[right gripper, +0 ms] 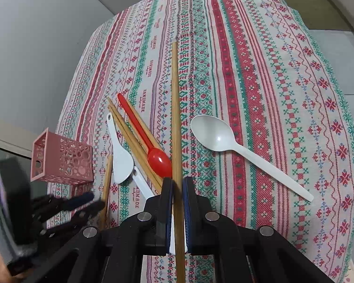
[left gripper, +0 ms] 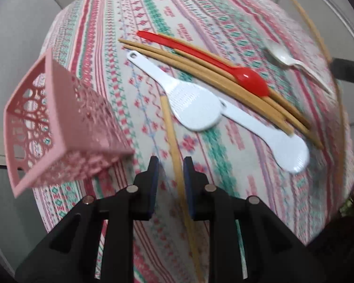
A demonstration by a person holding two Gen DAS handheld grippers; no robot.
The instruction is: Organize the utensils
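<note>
Left wrist view: your left gripper (left gripper: pixel 170 162) has its fingers parted, straddling a single chopstick (left gripper: pixel 174 146) lying on the patterned tablecloth (left gripper: pixel 200 7), not clamping it. Pink perforated holder (left gripper: pixel 56 122) sits to the left. Ahead: two white rice paddles (left gripper: pixel 195 108), a bundle of chopsticks (left gripper: pixel 200 70), a red spoon (left gripper: pixel 224 61) across them, a white spoon (left gripper: pixel 283 57) further right.

Right wrist view: your right gripper (right gripper: pixel 177 184) is closed on one chopstick (right gripper: pixel 175 118), pointing forward. The holder (right gripper: pixel 63 162) stands far left.
</note>
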